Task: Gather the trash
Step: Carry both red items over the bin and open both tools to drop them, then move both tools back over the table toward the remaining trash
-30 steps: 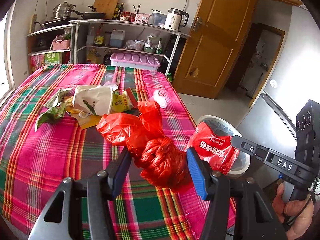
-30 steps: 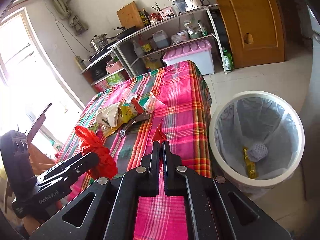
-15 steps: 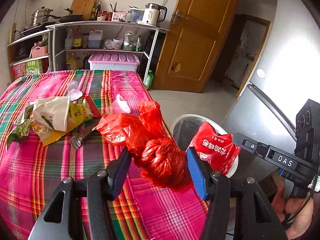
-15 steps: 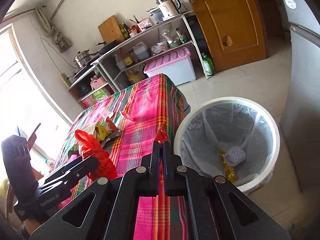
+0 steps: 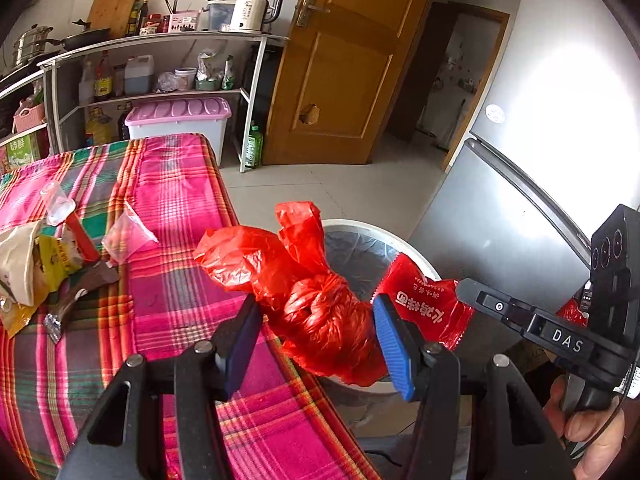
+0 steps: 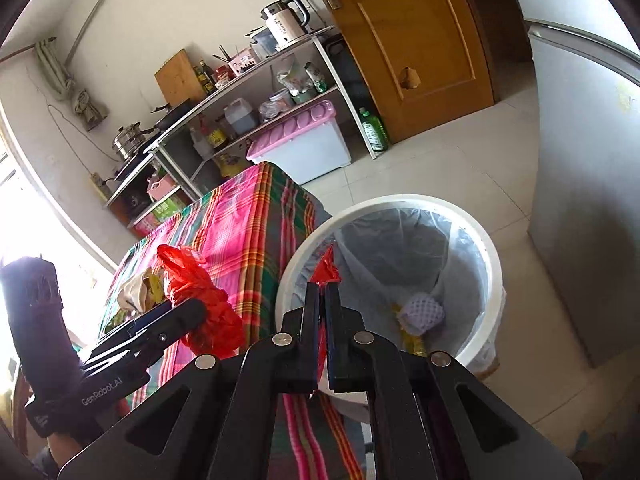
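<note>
My left gripper [image 5: 316, 310] is shut on a knotted red plastic bag [image 5: 280, 256], held over the table's right edge beside the bin. My right gripper [image 6: 320, 286] is shut on a red snack wrapper [image 6: 326, 270], whose corner pokes out above the tips. In the left wrist view that wrapper [image 5: 424, 308] hangs over the white lined trash bin [image 5: 408, 248]. The bin [image 6: 492, 256] holds a purple foam net [image 6: 422, 312] and a yellow wrapper [image 6: 412, 340]. More trash [image 5: 32, 264] lies on the pink plaid table [image 5: 180, 184], with a clear cup [image 5: 58, 204].
A grey fridge [image 5: 500, 216] stands right of the bin. Behind are a wooden door [image 5: 340, 80], a metal shelf rack [image 5: 160, 40] with kitchenware, a pink-lidded storage box [image 5: 180, 116] and a green bottle [image 5: 254, 146] on the tiled floor.
Both grippers have swung right, away from the table's middle and toward the bin, each keeping its red load. The trash pile on the table now lies far to the left.
</note>
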Available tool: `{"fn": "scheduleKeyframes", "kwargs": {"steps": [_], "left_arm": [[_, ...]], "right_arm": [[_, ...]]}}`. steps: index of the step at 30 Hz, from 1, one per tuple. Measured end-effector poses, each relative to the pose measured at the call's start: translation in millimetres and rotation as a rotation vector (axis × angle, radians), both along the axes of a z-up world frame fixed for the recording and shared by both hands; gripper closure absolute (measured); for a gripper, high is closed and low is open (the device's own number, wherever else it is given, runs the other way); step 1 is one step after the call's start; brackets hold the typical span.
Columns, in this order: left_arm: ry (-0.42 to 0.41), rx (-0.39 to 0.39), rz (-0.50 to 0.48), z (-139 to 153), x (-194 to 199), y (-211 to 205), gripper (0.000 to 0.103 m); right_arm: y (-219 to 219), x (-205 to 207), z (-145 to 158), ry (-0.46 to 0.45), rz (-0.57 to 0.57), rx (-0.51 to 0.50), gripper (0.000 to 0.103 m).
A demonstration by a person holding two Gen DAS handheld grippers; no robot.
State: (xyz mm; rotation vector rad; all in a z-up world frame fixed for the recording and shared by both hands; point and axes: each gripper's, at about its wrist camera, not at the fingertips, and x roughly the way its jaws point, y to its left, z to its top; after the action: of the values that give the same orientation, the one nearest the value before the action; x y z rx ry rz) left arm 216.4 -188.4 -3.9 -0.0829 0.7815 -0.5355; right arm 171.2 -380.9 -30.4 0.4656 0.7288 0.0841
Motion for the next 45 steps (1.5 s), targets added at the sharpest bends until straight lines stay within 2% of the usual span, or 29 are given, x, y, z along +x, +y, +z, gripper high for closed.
{"fn": "scheduleKeyframes", "kwargs": {"steps": [13,24,36,45], "left_arm": [[0.077,0.010,-0.050,-30,26,-38,0.042],[0.116,-0.010,-0.035,-41,28,-36,0.040],[0.046,-0.041,0.003,-18,7,-4,0.040],[0.003,-0.048,0.096,-3,-28,50,0.040]], "right_arm": [[-20,8,-22,0.056,-0.049,-0.016,0.099],[-17,7,-24,0.057,-0.062,-0.036,0.098],[4,-5,-4,-0.006,-0.029,-0.047,0.091],[47,-23,12,-0.041,0.070,-0.075,0.090]]}}
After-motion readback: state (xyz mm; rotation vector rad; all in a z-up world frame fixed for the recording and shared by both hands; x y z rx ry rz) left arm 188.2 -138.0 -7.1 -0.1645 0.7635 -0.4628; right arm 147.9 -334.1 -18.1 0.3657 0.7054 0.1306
